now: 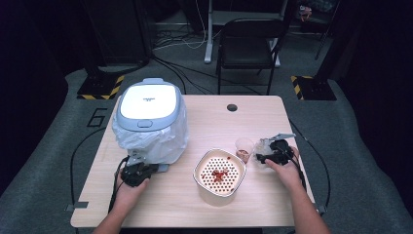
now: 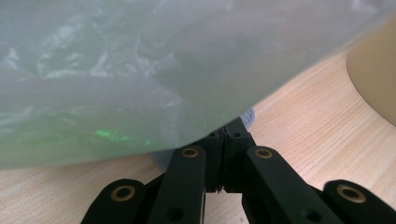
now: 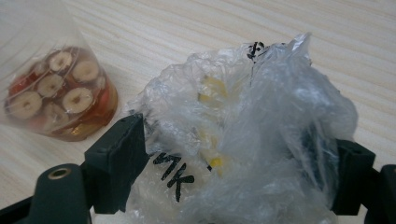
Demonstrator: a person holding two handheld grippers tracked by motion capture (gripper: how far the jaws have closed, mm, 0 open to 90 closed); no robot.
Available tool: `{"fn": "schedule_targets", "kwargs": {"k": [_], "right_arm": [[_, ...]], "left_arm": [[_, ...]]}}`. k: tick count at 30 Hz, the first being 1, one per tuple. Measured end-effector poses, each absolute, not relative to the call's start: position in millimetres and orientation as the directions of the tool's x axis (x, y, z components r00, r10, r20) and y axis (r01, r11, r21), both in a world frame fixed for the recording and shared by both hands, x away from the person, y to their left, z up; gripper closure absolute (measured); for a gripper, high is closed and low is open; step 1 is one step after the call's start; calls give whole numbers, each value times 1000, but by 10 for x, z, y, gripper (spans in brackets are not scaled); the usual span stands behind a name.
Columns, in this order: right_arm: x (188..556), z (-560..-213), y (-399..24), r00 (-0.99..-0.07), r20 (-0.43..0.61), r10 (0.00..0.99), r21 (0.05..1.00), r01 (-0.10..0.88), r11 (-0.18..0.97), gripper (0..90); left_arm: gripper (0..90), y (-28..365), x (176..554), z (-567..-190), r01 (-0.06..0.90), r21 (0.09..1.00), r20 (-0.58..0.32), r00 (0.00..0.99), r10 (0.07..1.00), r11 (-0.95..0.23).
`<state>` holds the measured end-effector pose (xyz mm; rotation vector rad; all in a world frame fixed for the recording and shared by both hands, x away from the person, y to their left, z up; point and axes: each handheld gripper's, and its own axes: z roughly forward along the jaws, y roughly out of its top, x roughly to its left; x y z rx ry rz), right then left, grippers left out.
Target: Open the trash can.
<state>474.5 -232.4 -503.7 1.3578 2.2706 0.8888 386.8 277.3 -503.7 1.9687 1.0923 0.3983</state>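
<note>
- Crumpled clear plastic bag [image 3: 243, 140], between the right gripper's [image 3: 233, 163] jaws: black hand-marked letters, seemingly "MK"; another black mark at its top, unreadable.
- Floor [image 1: 97, 118], beyond the left gripper [image 1: 139, 173]: large numeral "6".
- Rice cooker lid [image 1: 148, 102]: small wording, illegible.

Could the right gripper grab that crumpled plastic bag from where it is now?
Probably yes. The right gripper has its jaws spread on either side of the crumpled plastic bag, with nothing between them but the bag. The small cup of red slices stands clear to one side.

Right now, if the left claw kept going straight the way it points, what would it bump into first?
Most likely the plastic bag wrapped around the rice cooker: the shut left claw points at its lower edge, seemingly almost touching, though depth is hard to judge.
</note>
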Motion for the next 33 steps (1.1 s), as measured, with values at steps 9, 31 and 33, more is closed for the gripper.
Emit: {"fn": "schedule_targets", "kwargs": {"k": [9,31,33], "right_arm": [[4746,-5092,-2273,-453,-28,891,663,658,356,297],[4705,-5065,-2358,-462,-7,887,660,664,351,767],[4696,-5041,-2368,-467,8,884,658,669,347,779]], "left_arm": [[887,2766,3865,-5038,550,787,-107,569,816,-279],[900,2662,3884,-5134,569,758,-89,574,814,-318],[900,2662,3884,-5148,577,762,-115,567,816,-293]]}}
